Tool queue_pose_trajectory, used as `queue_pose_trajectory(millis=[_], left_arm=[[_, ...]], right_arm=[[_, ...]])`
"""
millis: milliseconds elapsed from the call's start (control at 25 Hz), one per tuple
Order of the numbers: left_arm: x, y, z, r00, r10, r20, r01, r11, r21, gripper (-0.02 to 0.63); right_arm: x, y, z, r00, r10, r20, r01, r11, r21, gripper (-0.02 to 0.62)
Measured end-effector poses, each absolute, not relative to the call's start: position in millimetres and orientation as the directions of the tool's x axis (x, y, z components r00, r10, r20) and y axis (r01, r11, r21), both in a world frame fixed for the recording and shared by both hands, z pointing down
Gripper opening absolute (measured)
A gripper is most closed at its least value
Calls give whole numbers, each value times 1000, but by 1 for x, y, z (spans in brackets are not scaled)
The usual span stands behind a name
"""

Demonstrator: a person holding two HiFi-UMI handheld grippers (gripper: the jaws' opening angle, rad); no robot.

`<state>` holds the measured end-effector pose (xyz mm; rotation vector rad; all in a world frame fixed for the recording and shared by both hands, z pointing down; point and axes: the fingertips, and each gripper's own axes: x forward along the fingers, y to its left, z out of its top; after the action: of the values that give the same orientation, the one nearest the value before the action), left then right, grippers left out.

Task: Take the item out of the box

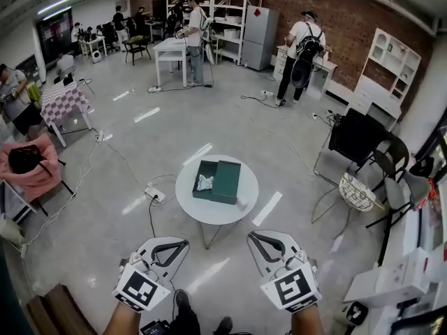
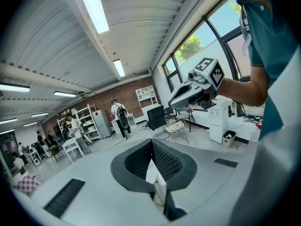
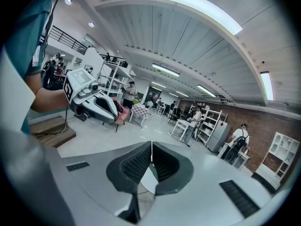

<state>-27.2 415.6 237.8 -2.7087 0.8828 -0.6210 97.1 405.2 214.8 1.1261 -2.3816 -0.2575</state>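
A dark green box [image 1: 225, 181] lies open on the round white table [image 1: 209, 211], its lid folded out to the right. A crumpled white item [image 1: 204, 182] rests in the box's left half. My left gripper [image 1: 182, 243] and right gripper [image 1: 253, 236] hang low in front of me, short of the table's near edge and well apart from the box. Both are shut with nothing between the pads. In the left gripper view the jaws [image 2: 151, 142] meet and the right gripper [image 2: 195, 86] shows beyond them. The right gripper view shows its jaws [image 3: 151, 146] meeting, with the left gripper [image 3: 92, 100] beyond.
A power strip [image 1: 155, 195] with cables lies on the floor left of the table. A wire chair [image 1: 357, 191] and a black chair [image 1: 357, 135] stand to the right. A pink-draped seat [image 1: 31, 167] is at the left. People stand at benches and shelves far back.
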Motion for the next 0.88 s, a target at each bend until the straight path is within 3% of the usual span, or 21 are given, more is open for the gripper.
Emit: queue_pose_trajectory(millis=[880], left_arm=[[-120, 212, 223, 862, -410, 297, -317, -894, -316, 19]], right_arm=[[-6, 236, 202, -345, -857, 384, -794, 484, 368, 38]])
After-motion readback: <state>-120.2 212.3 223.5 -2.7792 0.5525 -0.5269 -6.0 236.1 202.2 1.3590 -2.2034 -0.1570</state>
